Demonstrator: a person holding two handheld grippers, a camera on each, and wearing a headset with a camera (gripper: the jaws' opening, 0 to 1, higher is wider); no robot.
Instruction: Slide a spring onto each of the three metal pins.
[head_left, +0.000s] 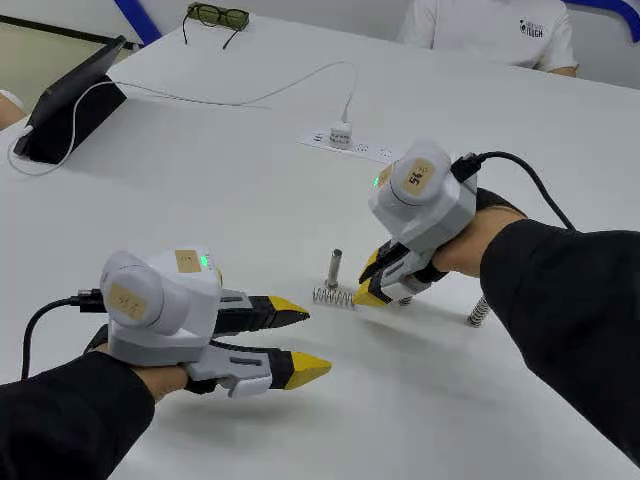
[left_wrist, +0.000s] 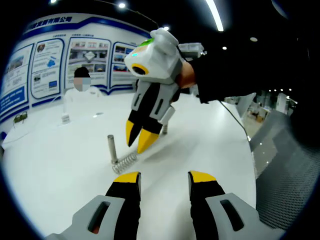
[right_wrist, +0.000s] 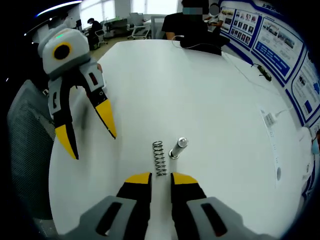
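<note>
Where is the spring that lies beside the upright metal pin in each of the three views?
Head view: the spring lies at centre, just below the pin.
Left gripper view: lower left of centre, right of the pin's foot.
Right gripper view: centre, left of the pin.
Shared landmark: the upright pin.
</note>
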